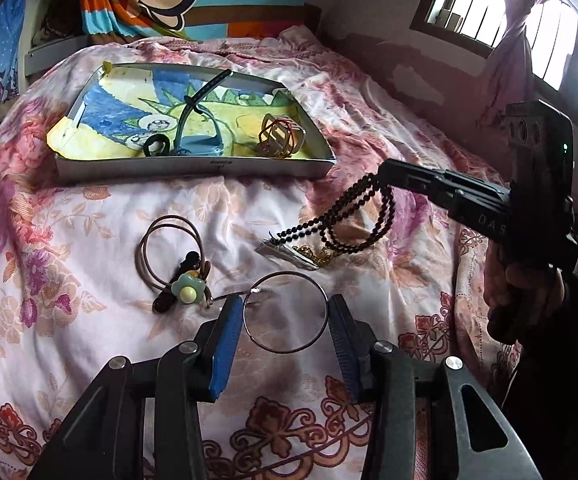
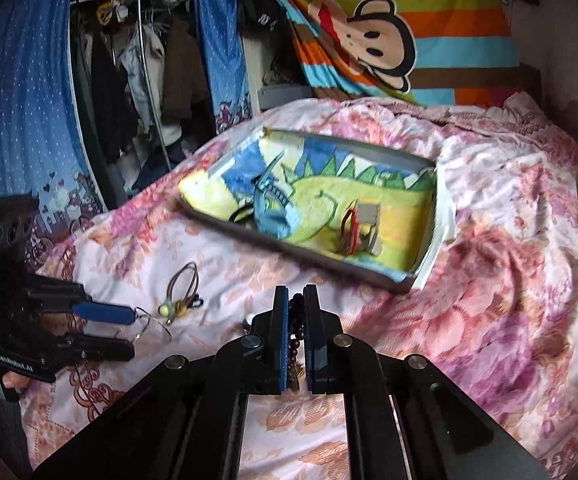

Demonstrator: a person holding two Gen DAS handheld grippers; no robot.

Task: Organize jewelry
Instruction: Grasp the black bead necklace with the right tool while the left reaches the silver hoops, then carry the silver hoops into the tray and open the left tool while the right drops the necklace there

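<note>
My left gripper point(image 1: 285, 306) is open, its blue-padded jaws on either side of a thin metal bangle point(image 1: 285, 312) lying on the bedspread. My right gripper point(image 2: 296, 292) is shut on a dark bead necklace point(image 2: 296, 328); in the left wrist view the right gripper point(image 1: 383, 178) holds the necklace point(image 1: 353, 216) dangling above a small silver packet with a gold chain point(image 1: 301, 256). A shallow tray point(image 1: 193, 166) lined with a dinosaur drawing holds a headband point(image 1: 197, 108), a black hair tie point(image 1: 156, 145) and a gold hair claw point(image 1: 279, 138).
Brown hair ties with a green flower charm point(image 1: 177, 264) lie left of the bangle. The floral bedspread point(image 1: 69, 220) covers the bed. A striped monkey blanket point(image 2: 389, 40) hangs at the head; a wardrobe of clothes point(image 2: 137, 80) stands left, a window point(image 1: 509, 8) right.
</note>
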